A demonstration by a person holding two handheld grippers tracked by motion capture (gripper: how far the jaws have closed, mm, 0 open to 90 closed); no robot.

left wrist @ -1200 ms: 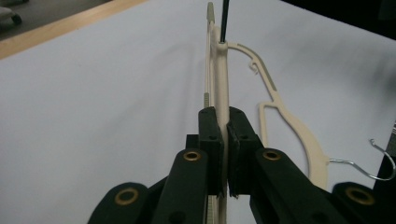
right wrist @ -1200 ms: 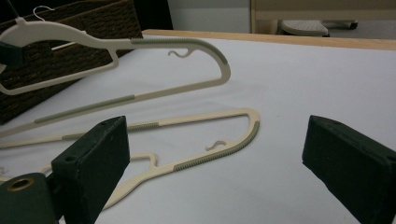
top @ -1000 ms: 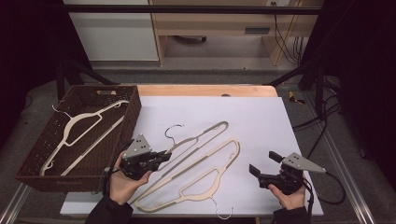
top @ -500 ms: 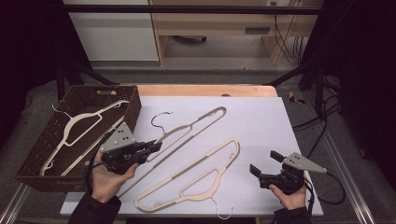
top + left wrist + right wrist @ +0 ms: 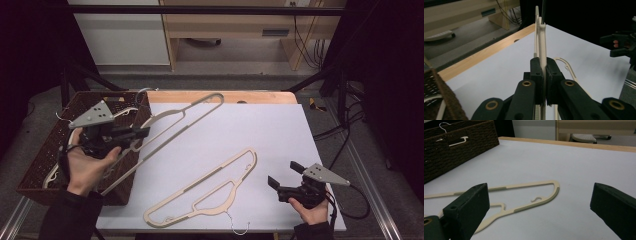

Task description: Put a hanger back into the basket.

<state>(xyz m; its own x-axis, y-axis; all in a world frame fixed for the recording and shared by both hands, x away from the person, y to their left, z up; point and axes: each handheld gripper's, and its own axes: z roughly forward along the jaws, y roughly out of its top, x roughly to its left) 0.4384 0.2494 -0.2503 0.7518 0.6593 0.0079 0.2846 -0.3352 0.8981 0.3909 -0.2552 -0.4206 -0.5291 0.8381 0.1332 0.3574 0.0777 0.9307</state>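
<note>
step: carrying cream plastic clothes hanger toward dark woven wicker basket | left claw clamped on hanger, lifted at basket rim | right claw open, idle beside second cream hanger flat on desk | next: lower into basket, release

No text, label, brand, number or sign can be read in any of the views. The surfaces in sight carry no legible marking.
</note>
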